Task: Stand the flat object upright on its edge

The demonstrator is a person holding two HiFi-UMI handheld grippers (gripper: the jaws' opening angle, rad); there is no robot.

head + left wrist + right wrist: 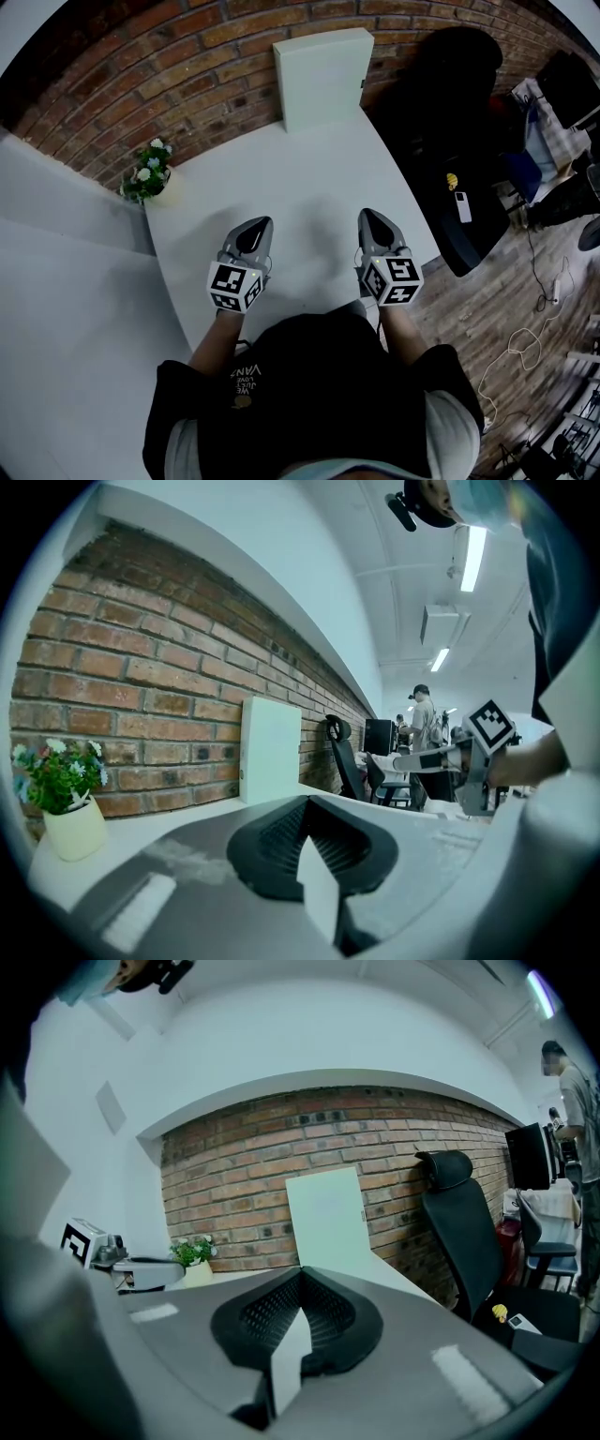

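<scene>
At the far end of the white tabletop (300,178), a pale, flat rectangular board (323,77) is seen standing upright on its lower edge. Its broad face is turned towards the person, and its back is set close against a red brick wall (187,66). Whether the board actually leans on the bricks cannot be told. Nothing is touching it, and both grippers are held well apart from it, near the table's front edge.

The left gripper (262,223), grey with a black-and-white marker cube at its rear, is held over the near left part of the table. Its jaws are pressed together with nothing between them. The right gripper (367,215), of the same make, is held beside it over the near right part. Its jaws are likewise closed and empty. Both grippers are pointed towards the board.

A small white pot of green leaves and white flowers (145,178) is placed at the table's far left corner, by the wall. A black office chair (459,56) is parked to the right of the table, on a wood-plank floor (487,309). The person's black top (309,394) is seen at the bottom of the head view.
</scene>
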